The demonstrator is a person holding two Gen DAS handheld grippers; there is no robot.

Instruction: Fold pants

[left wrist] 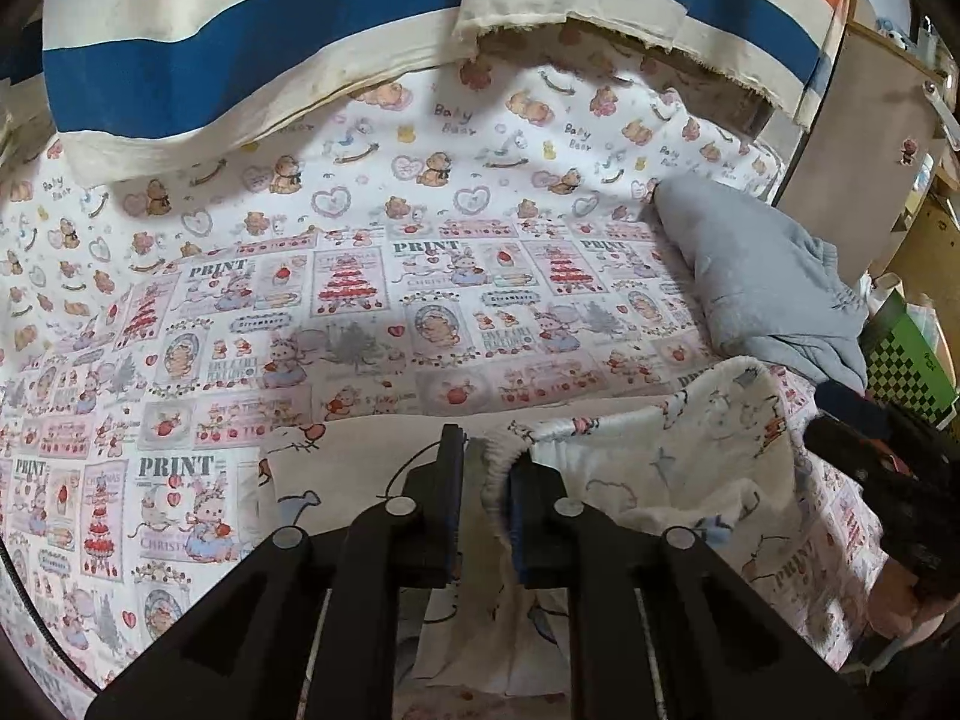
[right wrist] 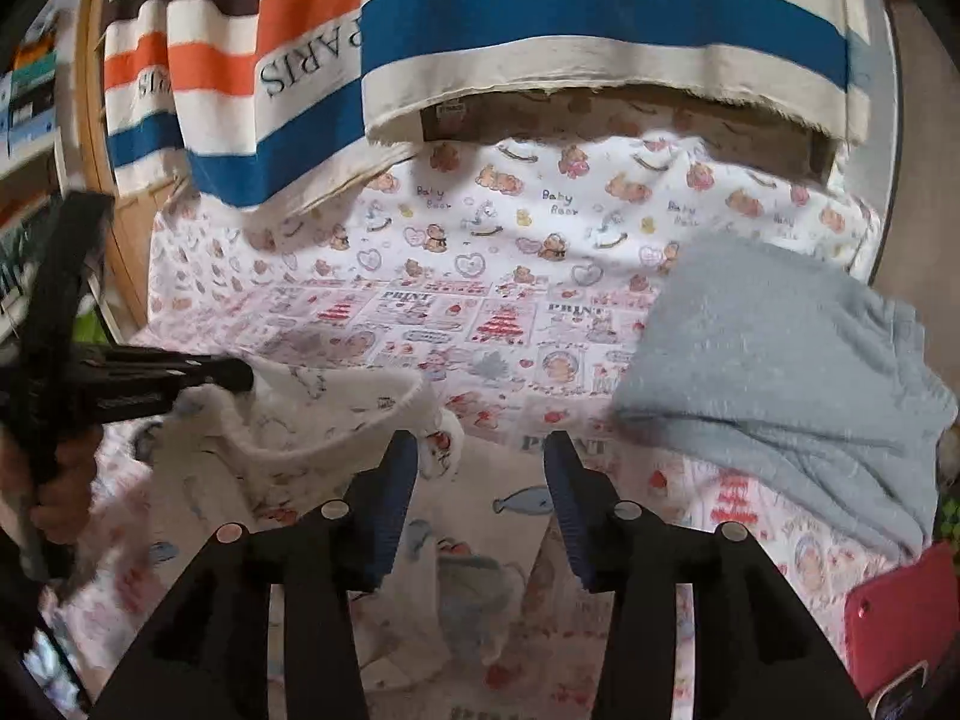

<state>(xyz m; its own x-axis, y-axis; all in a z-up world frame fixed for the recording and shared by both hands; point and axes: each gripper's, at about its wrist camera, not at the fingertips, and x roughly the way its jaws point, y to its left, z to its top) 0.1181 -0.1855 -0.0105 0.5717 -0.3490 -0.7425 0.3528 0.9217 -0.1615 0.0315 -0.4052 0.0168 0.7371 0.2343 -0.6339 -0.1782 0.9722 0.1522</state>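
The pants [left wrist: 660,468] are white fleece with small cartoon prints and lie on a patterned bed sheet [left wrist: 360,312]. My left gripper [left wrist: 486,480] is shut on the gathered elastic waistband [left wrist: 501,462] and lifts that edge. In the right wrist view the left gripper [right wrist: 234,375] shows at the left, holding the raised waistband [right wrist: 336,420]. My right gripper [right wrist: 480,480] is open and empty, hovering over the flat pants fabric with a fish print [right wrist: 522,501].
A folded grey garment [right wrist: 780,384] lies at the right of the bed; it also shows in the left wrist view [left wrist: 768,282]. A striped blue, orange and cream cloth [right wrist: 540,42] hangs behind. A red phone [right wrist: 894,618] lies at the lower right.
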